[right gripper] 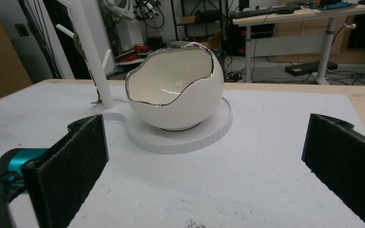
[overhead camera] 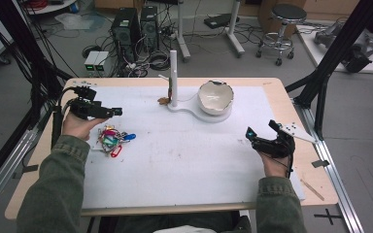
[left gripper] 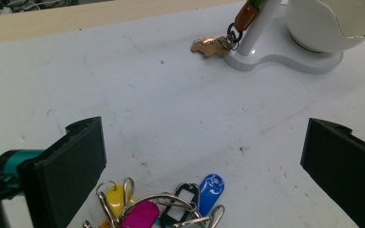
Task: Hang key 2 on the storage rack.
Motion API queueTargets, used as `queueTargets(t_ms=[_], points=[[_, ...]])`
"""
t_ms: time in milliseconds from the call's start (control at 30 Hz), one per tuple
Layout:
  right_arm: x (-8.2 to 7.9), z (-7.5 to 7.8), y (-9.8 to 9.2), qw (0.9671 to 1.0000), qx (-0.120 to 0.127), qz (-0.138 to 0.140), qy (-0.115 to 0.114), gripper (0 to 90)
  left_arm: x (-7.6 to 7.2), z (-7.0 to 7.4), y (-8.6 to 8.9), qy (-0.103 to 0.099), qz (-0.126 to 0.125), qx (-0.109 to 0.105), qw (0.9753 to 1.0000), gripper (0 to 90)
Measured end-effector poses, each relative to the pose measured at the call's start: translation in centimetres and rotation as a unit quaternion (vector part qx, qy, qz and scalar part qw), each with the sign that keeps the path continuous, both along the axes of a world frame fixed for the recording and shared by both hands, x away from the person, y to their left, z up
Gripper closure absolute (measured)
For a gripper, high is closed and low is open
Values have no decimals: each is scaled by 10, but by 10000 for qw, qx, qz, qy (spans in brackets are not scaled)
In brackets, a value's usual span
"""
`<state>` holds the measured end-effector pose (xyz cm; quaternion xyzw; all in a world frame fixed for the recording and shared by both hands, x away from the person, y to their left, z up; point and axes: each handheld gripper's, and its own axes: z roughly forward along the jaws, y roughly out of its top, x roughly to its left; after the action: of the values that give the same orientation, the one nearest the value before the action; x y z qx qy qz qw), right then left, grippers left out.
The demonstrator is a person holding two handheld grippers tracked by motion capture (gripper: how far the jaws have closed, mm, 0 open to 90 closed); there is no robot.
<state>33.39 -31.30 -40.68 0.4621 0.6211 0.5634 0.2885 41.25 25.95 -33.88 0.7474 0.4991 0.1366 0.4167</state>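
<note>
Beside table edge (overhead camera: 39,145), keys (overhead camera: 112,139) below left tool (overhead camera: 118,112).

The high view looks forward and down from above the person's side, taking in the whole tabletop (overhead camera: 184,160) with the floor and equipment beyond. The left gripper view sits low and close over the tabletop near the bunch of key tags (left gripper: 161,206), facing across toward the white stand (left gripper: 285,59). The right gripper view, also low, faces the egg-shaped bowl (right gripper: 176,88) on that stand from nearby; all three views share stand and bowl.
</note>
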Motion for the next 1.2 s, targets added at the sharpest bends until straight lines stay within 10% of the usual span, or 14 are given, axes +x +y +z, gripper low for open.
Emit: queueTargets(t_ms=[1200], points=[[0,0,0,10000,-11,-7,1,5,-25,-52,4,479,-295,-13,9984,23]])
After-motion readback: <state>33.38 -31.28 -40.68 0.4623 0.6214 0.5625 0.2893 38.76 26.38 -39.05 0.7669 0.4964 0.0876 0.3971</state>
